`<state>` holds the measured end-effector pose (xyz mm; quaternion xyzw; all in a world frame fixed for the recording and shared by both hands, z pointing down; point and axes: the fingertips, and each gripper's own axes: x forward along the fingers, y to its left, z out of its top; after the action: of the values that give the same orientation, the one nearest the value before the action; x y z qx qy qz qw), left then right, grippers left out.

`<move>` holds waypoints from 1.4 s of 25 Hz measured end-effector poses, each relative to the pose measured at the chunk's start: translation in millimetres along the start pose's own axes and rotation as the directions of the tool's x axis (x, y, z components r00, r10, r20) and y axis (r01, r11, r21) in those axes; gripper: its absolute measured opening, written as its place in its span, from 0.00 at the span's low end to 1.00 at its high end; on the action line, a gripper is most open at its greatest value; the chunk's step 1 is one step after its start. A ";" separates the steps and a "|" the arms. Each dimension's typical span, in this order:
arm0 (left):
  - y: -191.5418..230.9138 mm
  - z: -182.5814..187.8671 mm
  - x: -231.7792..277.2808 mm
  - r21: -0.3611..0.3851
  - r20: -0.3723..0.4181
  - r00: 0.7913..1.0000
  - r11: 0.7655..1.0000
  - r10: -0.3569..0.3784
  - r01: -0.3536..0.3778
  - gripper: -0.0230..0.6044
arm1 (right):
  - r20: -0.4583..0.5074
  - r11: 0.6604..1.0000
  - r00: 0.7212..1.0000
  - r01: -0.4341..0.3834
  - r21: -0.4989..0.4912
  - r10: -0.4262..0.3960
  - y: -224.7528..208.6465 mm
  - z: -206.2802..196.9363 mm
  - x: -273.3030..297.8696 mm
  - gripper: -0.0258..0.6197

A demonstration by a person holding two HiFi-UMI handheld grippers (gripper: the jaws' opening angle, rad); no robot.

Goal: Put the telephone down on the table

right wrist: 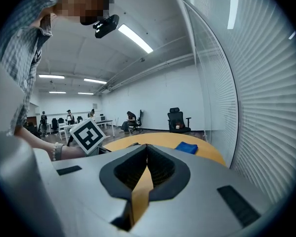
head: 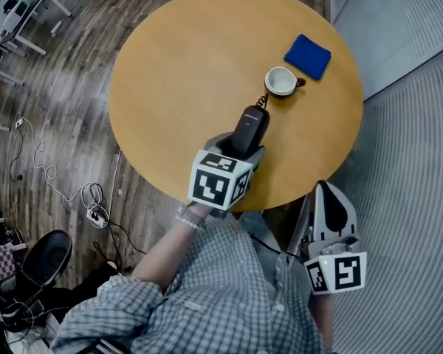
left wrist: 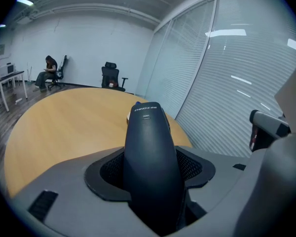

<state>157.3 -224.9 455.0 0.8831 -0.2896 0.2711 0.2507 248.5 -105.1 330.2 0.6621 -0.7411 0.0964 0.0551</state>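
Observation:
My left gripper [head: 244,144] is shut on a black telephone handset [head: 250,127] over the near part of the round wooden table [head: 184,57]. A coiled cord [head: 262,100] runs from the handset's far end toward the cup. In the left gripper view the handset [left wrist: 150,152] fills the space between the jaws and points out over the tabletop [left wrist: 59,127]; whether it touches the wood I cannot tell. My right gripper [head: 327,192] hangs off the table's near right edge, shut with nothing in it. Its jaws [right wrist: 148,152] meet in the right gripper view.
A white cup [head: 280,81] stands just beyond the handset, and a blue cloth [head: 307,56] lies behind it near the table's right edge. Cables [head: 88,198] and a power strip lie on the wooden floor to the left. Glass walls with blinds [left wrist: 227,73] stand on the right.

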 end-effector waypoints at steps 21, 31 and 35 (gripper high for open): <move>52.7 -22.0 133.1 -0.056 -0.177 0.942 0.952 0.286 -0.300 0.48 | -0.057 0.999 0.998 -0.005 0.045 0.007 -74.4 -18.4 10.4 0.06; 65.7 -31.2 159.1 0.065 -0.213 0.875 0.900 0.434 -0.430 0.49 | -0.075 0.997 0.997 0.003 0.071 0.003 -90.9 -23.2 6.3 0.06; 68.2 -28.8 163.1 0.142 -0.195 0.856 0.878 0.478 -0.458 0.50 | -0.079 0.997 0.997 0.005 0.082 0.002 -94.4 -23.1 7.6 0.06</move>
<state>215.3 -317.1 597.2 0.7601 -0.4530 0.4344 0.1681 340.3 -117.3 361.0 0.6601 -0.7332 0.1528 0.0575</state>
